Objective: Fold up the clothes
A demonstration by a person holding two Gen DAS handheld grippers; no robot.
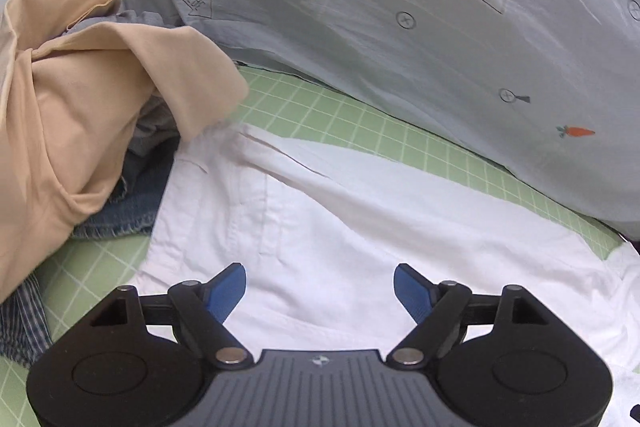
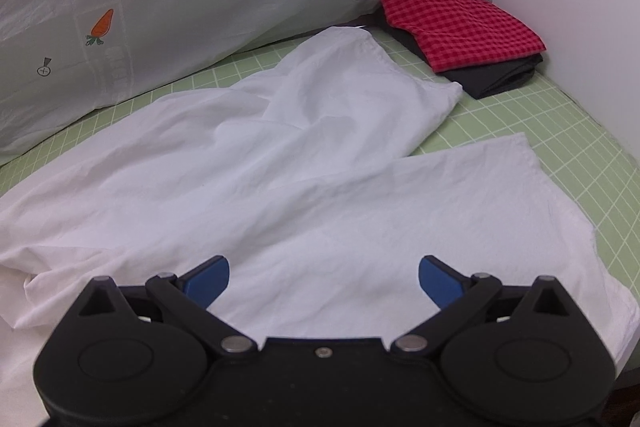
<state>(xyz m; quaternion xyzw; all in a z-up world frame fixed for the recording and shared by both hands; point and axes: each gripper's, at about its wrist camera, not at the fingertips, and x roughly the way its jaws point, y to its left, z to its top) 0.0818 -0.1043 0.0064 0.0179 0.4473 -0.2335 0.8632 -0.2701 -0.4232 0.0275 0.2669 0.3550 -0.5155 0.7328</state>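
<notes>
— How many pieces of clothing do you count on the worktop [image 2: 580,147]?

— One pair of white trousers [image 2: 280,163] lies spread across the middle of the green gridded mat, the waistband end towards the left tool and the two legs running away from the right tool. The farther leg reaches almost to the back edge; the nearer one ends towards the right edge. In the back right corner sits one folded stack of two: a red checked piece [image 2: 464,27] on top of a dark one [image 2: 500,79]. At the left edge there is an unfolded heap: a beige garment [image 1: 68,115] draped over the top, something denim [image 1: 128,211] under it, a grey piece [image 1: 154,123] tucked between, and a blue checked cloth [image 1: 20,323] at the front. I make that four in the heap, though more may be buried.

— And behind all that?

— One pale grey sheet [image 1: 360,27] printed with carrots and arrows hangs along the back edge, coming down onto the mat.

— What about the tools?

— Two. The left tool [image 1: 320,287] hangs over the waistband end of the trousers with its blue pads [image 1: 228,291] spread wide and nothing between them; they touch no cloth that I can see. The right tool [image 2: 324,277] is the same: jaws wide apart, empty, held above the nearer trouser leg.

— So the trousers are loose?

— Yes, lying flat but rumpled on the mat, with neither tool holding them.
</notes>
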